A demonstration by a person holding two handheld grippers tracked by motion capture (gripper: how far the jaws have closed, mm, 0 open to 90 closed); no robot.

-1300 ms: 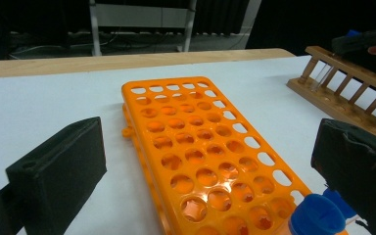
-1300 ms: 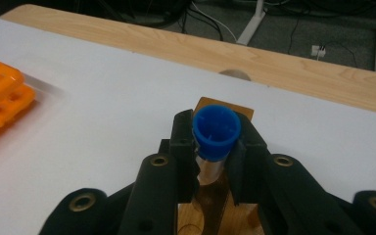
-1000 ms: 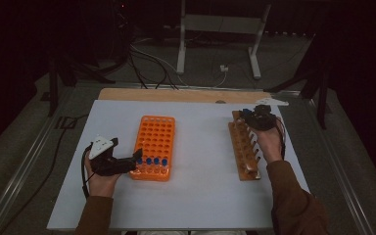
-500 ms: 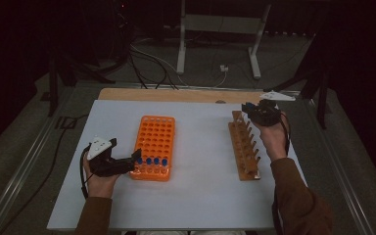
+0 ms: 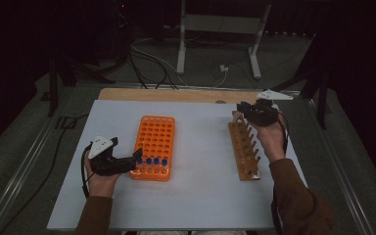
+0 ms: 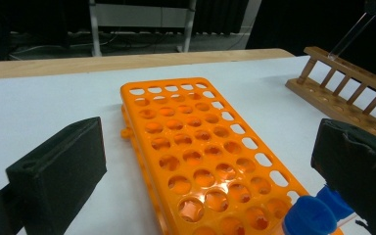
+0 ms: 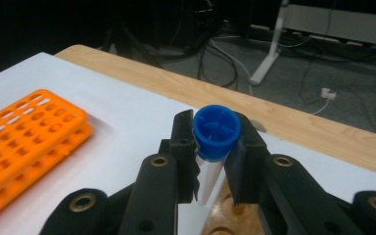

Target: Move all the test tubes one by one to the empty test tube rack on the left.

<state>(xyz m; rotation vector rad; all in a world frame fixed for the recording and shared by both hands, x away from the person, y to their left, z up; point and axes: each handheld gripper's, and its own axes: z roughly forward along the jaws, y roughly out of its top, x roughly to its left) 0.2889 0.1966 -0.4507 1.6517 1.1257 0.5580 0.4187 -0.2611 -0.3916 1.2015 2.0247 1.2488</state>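
Your right gripper (image 7: 210,161) pinches a clear plastic tube with a blue screw cap (image 7: 216,131). The tube stands upright between the two black jaws, its cap poking out just above them and its clear body running down through the narrow gap. In the high view that gripper (image 5: 245,111) hangs over the far end of a long wooden rack with a row of holes and upright pegs (image 5: 245,152), and the tube's lower end sits just above the wood; whether it touches cannot be told.

To the left of the wooden rack, well apart from it on the white table top (image 5: 200,196), lies an orange plastic rack with a grid of round holes (image 5: 154,144). A row of blue-capped tubes (image 5: 152,161) stands in its nearest end.

Your left gripper (image 5: 132,159) rests at that near end, with its jaws spread wide. In the left gripper view one jaw sits on each side of the orange rack's near corner, and a blue cap (image 6: 309,219) stands just inside the right-hand jaw, which presses on nothing.
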